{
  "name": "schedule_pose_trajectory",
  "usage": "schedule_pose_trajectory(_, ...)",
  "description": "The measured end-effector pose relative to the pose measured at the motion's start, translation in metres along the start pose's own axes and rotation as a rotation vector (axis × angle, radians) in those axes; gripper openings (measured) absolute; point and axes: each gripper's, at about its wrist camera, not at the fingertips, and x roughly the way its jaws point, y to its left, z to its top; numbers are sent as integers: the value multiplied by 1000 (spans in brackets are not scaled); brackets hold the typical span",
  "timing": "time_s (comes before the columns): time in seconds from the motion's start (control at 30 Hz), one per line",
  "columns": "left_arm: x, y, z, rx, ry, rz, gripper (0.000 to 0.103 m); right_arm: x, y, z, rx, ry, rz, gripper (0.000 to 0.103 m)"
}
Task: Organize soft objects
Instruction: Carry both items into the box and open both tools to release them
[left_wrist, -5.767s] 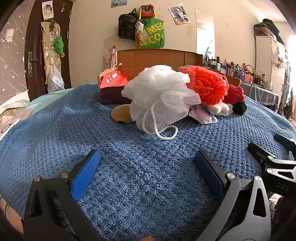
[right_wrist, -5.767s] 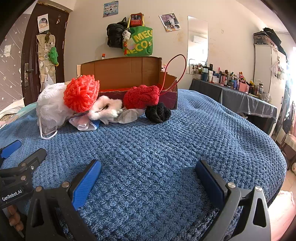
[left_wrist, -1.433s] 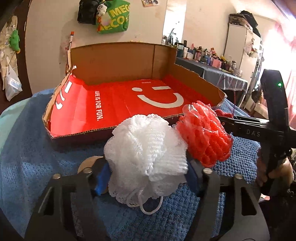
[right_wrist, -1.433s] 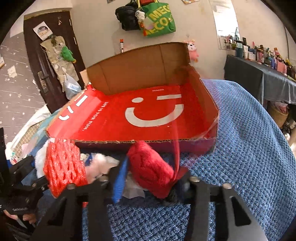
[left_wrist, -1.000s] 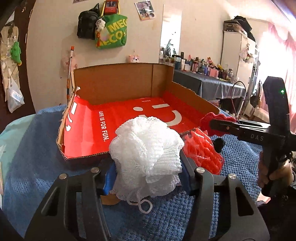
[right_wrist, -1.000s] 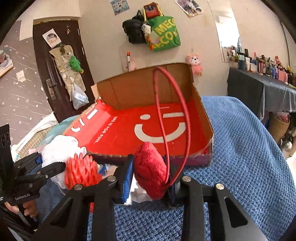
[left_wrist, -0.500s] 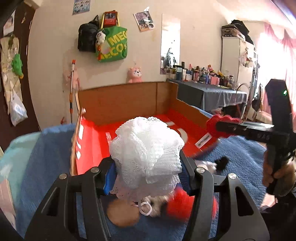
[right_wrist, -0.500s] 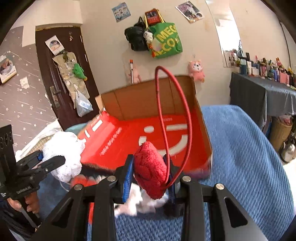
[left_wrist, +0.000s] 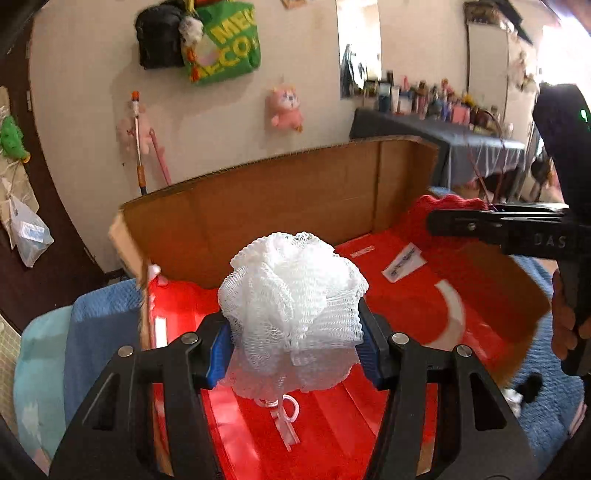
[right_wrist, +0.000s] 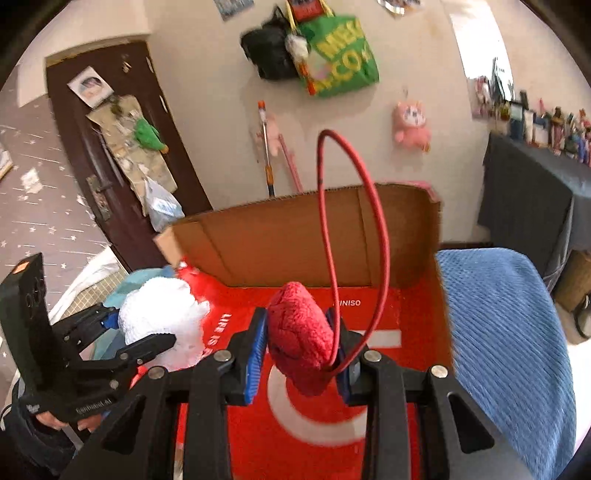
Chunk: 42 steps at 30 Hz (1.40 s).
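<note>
The left hand-held gripper (left_wrist: 295, 347) is clamping the white mesh pouf (left_wrist: 291, 314) above the cardboard box (left_wrist: 280, 206), over its red floor. The right hand-held gripper (right_wrist: 300, 354) is squeezing a red plush ball (right_wrist: 301, 339), probably loop-corded, above that box's far end.

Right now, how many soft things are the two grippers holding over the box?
2. A white bath pouf sits in the left gripper. A red fuzzy ball sits in the right gripper. Both are above the red box. Others may be hidden.
</note>
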Motion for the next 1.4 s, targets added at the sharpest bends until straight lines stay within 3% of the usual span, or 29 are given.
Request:
schedule_pose_trajectory(0.23,63,6,18,0,126,37,54,79,-14,22,33,153,-53,34)
schedule_pose_trajectory(0.43,95,13,26,-78,200,-13,54,114,-26,22,83,233,-30,34)
schedule_pose_trajectory(0.7,118,10,28,-76,228,-10,55,130,-36,22,119,276,-36,35)
schedule_pose_trajectory(1.4,120,9,28,-66,203,14,70,152,-39,23,159,321,-23,41)
